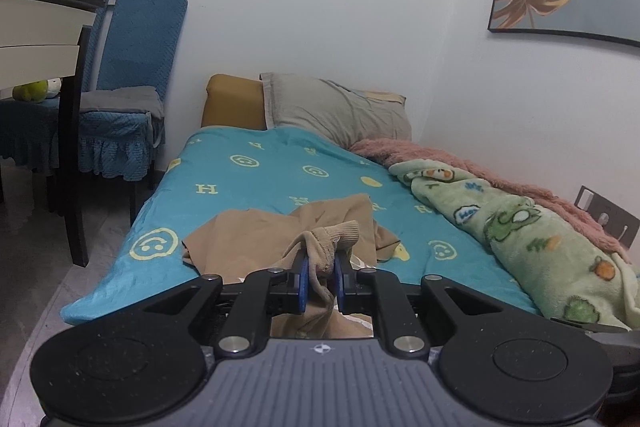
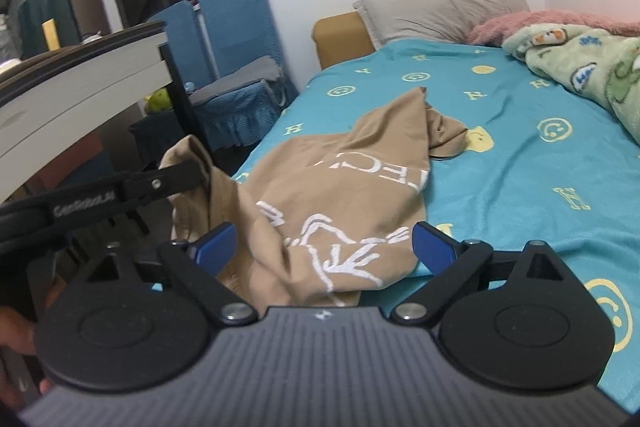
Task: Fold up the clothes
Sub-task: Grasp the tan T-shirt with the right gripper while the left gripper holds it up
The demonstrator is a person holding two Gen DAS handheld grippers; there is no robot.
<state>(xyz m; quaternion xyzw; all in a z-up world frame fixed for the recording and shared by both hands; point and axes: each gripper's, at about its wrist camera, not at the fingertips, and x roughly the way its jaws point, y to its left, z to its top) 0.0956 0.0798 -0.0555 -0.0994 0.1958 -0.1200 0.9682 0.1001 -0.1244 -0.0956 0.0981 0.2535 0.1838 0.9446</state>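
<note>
A tan sweatshirt [image 1: 248, 239] lies crumpled on the teal bed sheet [image 1: 240, 183] near the bed's foot. My left gripper [image 1: 320, 263] is shut on a ribbed cuff of it, and the cloth bunches up between the blue pads. In the right wrist view the sweatshirt [image 2: 340, 187] shows its white print, and one edge droops over the side of the bed. My right gripper [image 2: 324, 239] hovers open just above the printed part, with its pads wide apart on either side. The left gripper [image 2: 180, 175] appears at the left edge, lifting a corner of the cloth.
A green cartoon blanket [image 1: 520, 227] and a pink fleece [image 1: 460, 159] are piled along the wall side. A grey pillow [image 1: 336, 111] lies at the head. Blue-covered chairs [image 1: 132, 87] and a white table [image 2: 80, 87] stand left of the bed. A person's hand [image 2: 16, 339] shows at the lower left.
</note>
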